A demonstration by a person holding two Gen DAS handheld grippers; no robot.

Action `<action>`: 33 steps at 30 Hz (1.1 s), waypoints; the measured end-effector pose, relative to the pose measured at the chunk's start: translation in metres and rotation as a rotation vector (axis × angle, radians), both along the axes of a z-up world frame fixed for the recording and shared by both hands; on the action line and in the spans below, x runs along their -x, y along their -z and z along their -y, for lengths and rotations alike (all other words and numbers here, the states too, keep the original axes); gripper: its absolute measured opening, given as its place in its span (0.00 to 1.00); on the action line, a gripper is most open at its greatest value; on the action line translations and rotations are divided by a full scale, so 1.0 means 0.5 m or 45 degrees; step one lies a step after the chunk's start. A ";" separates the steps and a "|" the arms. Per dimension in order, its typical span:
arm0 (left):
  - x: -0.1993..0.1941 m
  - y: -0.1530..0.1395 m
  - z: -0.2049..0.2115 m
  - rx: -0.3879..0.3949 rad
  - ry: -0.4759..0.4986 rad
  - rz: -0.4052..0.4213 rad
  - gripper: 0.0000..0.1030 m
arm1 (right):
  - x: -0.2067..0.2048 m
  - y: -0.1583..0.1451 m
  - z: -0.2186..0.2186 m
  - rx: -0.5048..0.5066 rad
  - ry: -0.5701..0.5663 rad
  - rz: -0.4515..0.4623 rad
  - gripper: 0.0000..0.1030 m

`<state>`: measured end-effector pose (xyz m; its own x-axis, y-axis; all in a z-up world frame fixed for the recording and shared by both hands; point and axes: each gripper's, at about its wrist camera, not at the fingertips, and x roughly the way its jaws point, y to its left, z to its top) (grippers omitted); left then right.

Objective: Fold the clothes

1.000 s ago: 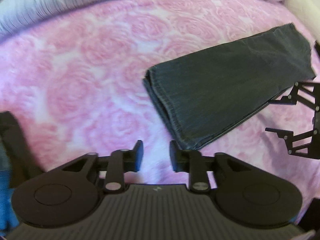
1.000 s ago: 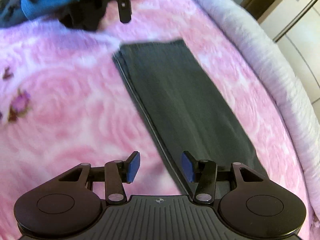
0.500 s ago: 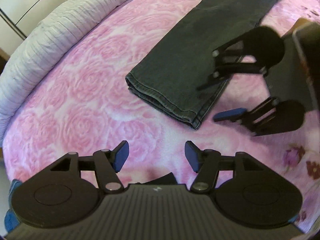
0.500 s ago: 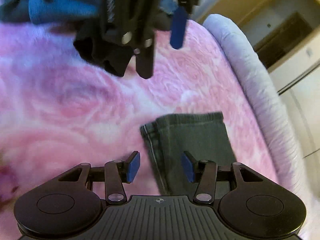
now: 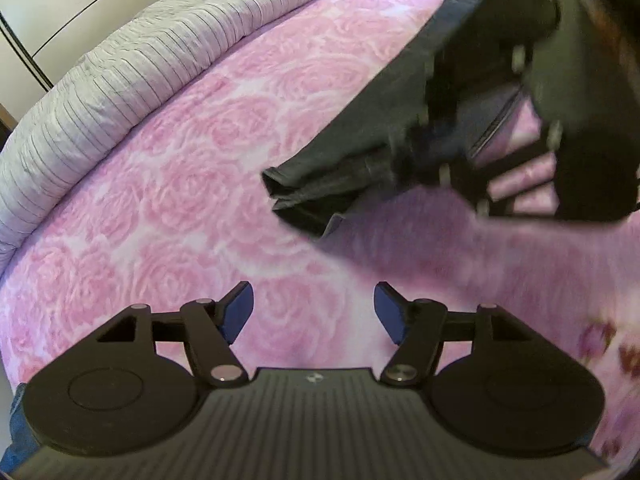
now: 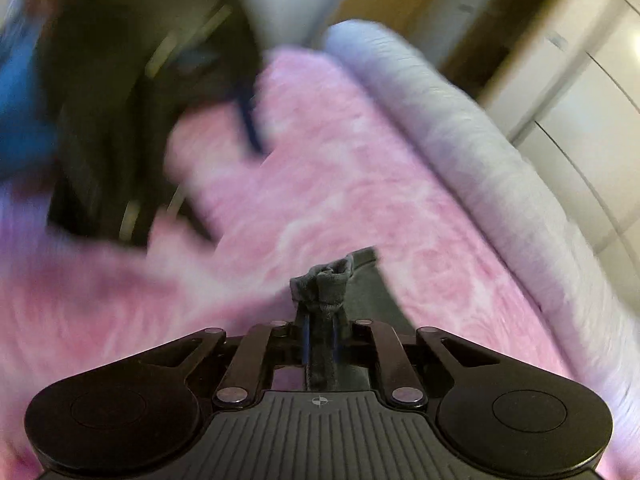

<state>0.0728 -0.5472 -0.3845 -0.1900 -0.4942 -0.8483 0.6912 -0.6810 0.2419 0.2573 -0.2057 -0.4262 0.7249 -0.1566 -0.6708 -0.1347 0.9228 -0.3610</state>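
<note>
Dark grey jeans [image 5: 360,148] lie folded lengthwise on the pink rose blanket [image 5: 180,200]. Their hem end is raised off the bed. My right gripper [image 5: 404,160], blurred in the left wrist view, has its jaws closing on that hem. In the right wrist view the bunched hem [image 6: 324,280] sits pinched between the right gripper [image 6: 320,340] pads. My left gripper [image 5: 314,312] hovers over bare blanket short of the hem, its jaws opening with nothing between them. One of its blue pads [image 6: 248,120] shows blurred in the right wrist view.
A ribbed pale grey duvet [image 5: 120,60] runs along the bed's far edge. Pale wardrobe doors [image 6: 580,80] stand beyond it. A blurred heap of blue clothes [image 6: 20,100] lies at the left of the right wrist view.
My right gripper has swept to the jeans' hem, shut on it and raised it. My left gripper's jaws have widened and the view has rolled.
</note>
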 end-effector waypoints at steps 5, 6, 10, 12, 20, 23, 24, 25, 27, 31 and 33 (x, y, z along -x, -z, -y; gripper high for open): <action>0.085 -0.034 0.040 0.003 0.002 -0.039 0.61 | 0.054 -0.154 0.171 -0.338 0.305 0.278 0.08; 0.112 -0.039 0.048 0.002 0.013 -0.043 0.61 | 0.080 -0.181 0.215 -0.373 0.385 0.343 0.08; 0.255 -0.049 0.070 0.017 0.091 -0.018 0.61 | 0.226 -0.253 0.415 -0.533 0.773 0.604 0.08; 0.344 -0.045 0.078 0.017 0.123 -0.019 0.61 | 0.327 -0.241 0.530 -0.642 0.996 0.704 0.08; 0.682 0.031 0.127 -0.042 0.270 0.027 0.61 | 0.596 0.036 0.854 -1.331 1.561 0.589 0.08; 0.766 0.044 0.153 -0.059 0.299 0.047 0.61 | 0.602 0.063 0.891 -1.373 1.488 0.484 0.08; 0.782 0.047 0.164 -0.064 0.299 0.056 0.61 | 0.602 0.061 0.892 -1.379 1.472 0.466 0.08; 0.797 0.050 0.175 -0.069 0.299 0.064 0.61 | 0.601 0.060 0.892 -1.386 1.456 0.448 0.08; 0.819 0.054 0.198 -0.085 0.286 0.077 0.61 | 0.614 0.060 0.890 -1.410 1.460 0.424 0.08; 0.822 0.067 0.251 -0.106 0.226 0.091 0.61 | 0.606 0.046 0.892 -1.358 1.501 0.378 0.25; 0.818 0.089 0.282 -0.121 0.173 0.106 0.61 | 0.605 0.020 0.882 -1.265 1.510 0.382 0.29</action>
